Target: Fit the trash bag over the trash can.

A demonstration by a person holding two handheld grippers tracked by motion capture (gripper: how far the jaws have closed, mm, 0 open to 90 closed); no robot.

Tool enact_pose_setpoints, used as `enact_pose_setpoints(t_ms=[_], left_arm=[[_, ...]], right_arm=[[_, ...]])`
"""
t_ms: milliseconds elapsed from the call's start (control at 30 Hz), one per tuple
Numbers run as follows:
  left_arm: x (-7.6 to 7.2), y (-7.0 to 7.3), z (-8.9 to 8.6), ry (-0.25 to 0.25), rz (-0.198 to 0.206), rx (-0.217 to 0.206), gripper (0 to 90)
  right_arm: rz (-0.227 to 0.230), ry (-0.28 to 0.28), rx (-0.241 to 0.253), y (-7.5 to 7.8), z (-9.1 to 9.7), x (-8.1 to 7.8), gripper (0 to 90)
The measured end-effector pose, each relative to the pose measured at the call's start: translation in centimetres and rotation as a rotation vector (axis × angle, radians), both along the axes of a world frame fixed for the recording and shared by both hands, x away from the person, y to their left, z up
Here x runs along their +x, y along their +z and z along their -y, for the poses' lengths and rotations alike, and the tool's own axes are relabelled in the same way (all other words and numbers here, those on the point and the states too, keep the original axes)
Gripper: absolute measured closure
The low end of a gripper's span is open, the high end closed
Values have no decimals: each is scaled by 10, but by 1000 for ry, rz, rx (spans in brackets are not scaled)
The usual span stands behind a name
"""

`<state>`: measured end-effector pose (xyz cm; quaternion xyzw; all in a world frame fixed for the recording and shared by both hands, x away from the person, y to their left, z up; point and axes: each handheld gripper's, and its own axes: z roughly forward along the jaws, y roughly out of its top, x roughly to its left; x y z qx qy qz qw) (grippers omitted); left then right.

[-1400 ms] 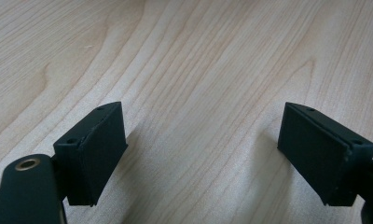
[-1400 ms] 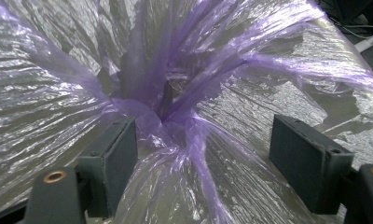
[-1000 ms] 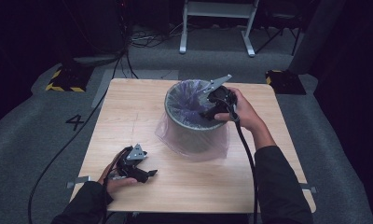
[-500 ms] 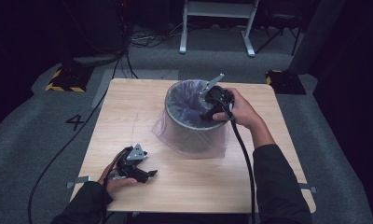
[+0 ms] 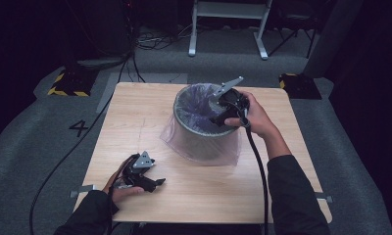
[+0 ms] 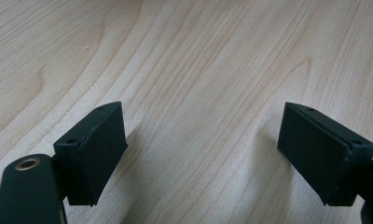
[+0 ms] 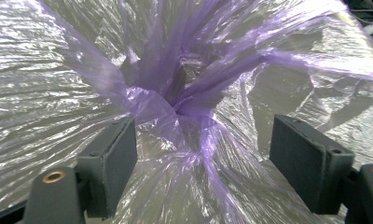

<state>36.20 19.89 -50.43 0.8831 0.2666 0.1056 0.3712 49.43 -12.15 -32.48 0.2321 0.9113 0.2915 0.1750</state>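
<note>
A grey round bin (image 5: 204,144) lined with a thin purple plastic bag (image 5: 196,100) stands on the wooden table (image 5: 135,112). The bag's skirt hangs over the bin's outside onto the table. My right gripper (image 5: 215,119) reaches over the bin's right rim and points down into it. Its jaws have just been opening. In the right gripper view (image 7: 203,140) a bunched purple fold of the bag (image 7: 175,107) lies between the jaws, loose beside the left pad. My left gripper (image 5: 156,182) rests near the table's front left, open over bare wood (image 6: 203,135).
Beyond the table, white metal stand legs (image 5: 228,29) and cables (image 5: 150,41) lie on the grey floor. Yellow-and-black striped blocks (image 5: 66,83) sit at the far corners. The right gripper's cable (image 5: 255,161) trails along the forearm across the table.
</note>
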Motion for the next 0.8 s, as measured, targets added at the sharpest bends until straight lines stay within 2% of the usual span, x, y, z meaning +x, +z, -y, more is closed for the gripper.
enact_pose_setpoints(t_ms=[67,267,800], left_arm=[[0,0,0,0,1,0,148],[0,0,0,0,0,0,148],[0,0,0,0,0,0,148]], right_arm=[[14,-9,12,2,2,-1,230],[29,-26,100,6,8,-5,230],[60,-51,168,9,16,-10,207]])
